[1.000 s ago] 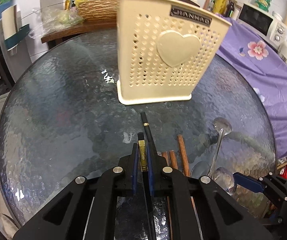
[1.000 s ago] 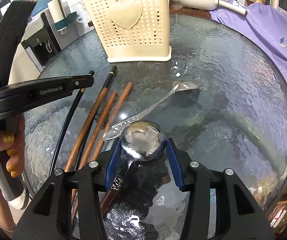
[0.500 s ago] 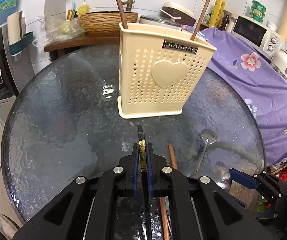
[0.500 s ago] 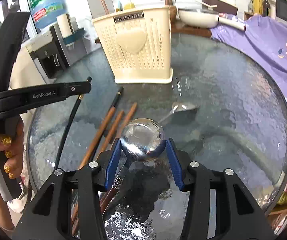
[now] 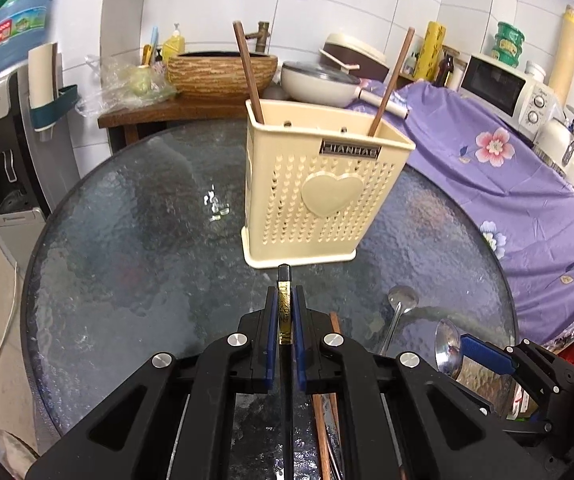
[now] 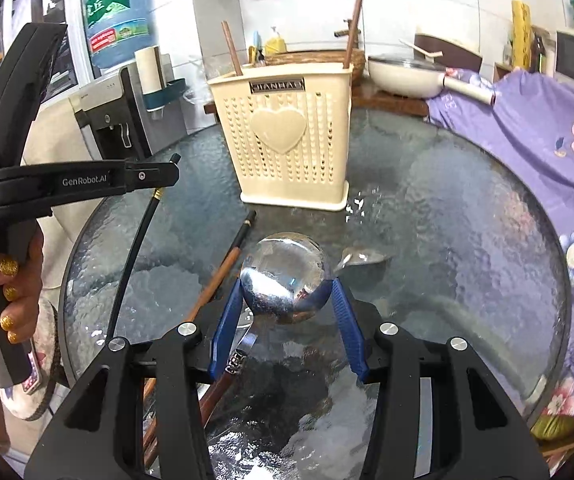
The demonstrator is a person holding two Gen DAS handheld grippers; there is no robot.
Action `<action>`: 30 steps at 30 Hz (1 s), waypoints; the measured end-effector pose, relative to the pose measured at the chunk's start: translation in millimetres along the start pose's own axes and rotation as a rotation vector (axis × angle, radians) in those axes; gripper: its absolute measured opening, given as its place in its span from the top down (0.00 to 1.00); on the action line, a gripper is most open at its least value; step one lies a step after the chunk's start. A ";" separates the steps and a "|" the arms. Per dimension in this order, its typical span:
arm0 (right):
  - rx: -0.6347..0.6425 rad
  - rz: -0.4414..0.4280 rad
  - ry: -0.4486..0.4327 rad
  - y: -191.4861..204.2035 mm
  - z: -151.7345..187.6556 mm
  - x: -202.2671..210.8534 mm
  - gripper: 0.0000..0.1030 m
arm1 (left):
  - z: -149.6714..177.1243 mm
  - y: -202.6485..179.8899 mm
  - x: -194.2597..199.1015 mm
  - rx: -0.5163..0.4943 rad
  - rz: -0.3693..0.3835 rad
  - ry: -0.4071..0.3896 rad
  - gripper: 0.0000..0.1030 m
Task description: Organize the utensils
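Transfer step toward cream holder [image 5: 319,196]: left gripper [image 5: 286,320] clamps black chopstick [image 5: 284,300] just before its base; right gripper [image 6: 287,300] grasps steel spoon [image 6: 283,276] nearby. Next, probably, tips over the holder's rim.

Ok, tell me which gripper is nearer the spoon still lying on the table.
Right. The right gripper, shut on another spoon, hovers just beside the lying spoon; the left gripper, clamping a black chopstick, sits farther off.
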State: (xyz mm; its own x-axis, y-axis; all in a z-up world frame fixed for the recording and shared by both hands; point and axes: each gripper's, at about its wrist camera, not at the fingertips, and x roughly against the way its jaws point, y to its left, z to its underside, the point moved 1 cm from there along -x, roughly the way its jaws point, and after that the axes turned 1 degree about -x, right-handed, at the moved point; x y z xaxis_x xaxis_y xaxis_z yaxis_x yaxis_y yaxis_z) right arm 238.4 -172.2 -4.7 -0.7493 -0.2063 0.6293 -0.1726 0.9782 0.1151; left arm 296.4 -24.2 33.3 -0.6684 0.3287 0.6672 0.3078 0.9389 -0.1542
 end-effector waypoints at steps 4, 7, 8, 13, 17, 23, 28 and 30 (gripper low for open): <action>0.035 0.007 -0.026 3.4 -4.4 5.6 0.55 | -5.2 0.3 11.3 0.005 0.005 -0.037 0.93; 0.051 0.014 -0.042 5.6 -8.8 9.3 0.55 | -9.6 0.7 18.5 0.005 0.005 -0.059 0.94; 0.055 0.013 -0.044 6.1 -10.0 10.0 0.55 | -11.0 1.2 21.1 0.006 0.007 -0.068 0.94; 0.071 0.011 -0.066 9.7 -17.2 16.3 0.55 | -16.0 -1.0 33.2 0.001 0.006 -0.105 0.94; 0.072 -0.003 -0.069 10.0 -23.7 21.4 0.55 | -20.5 -3.5 42.0 -0.003 0.007 -0.133 0.94; 0.083 0.003 -0.087 11.7 -31.3 25.4 0.55 | -26.0 -4.7 50.2 -0.010 0.005 -0.157 0.94; 0.086 0.005 -0.100 10.1 -33.9 27.7 0.55 | -30.0 -5.9 52.4 -0.008 0.004 -0.169 0.94; 0.089 0.007 -0.109 10.7 -35.9 29.6 0.55 | -30.8 -5.6 52.7 -0.010 0.004 -0.172 0.94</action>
State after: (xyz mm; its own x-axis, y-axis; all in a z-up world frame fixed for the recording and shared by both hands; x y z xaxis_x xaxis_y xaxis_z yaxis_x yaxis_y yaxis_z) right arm 237.3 -167.1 42.8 -0.8150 -0.2055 0.5418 -0.2198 0.9748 0.0390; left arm 280.3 -15.3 91.8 -0.7727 0.3457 0.5323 0.3167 0.9368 -0.1487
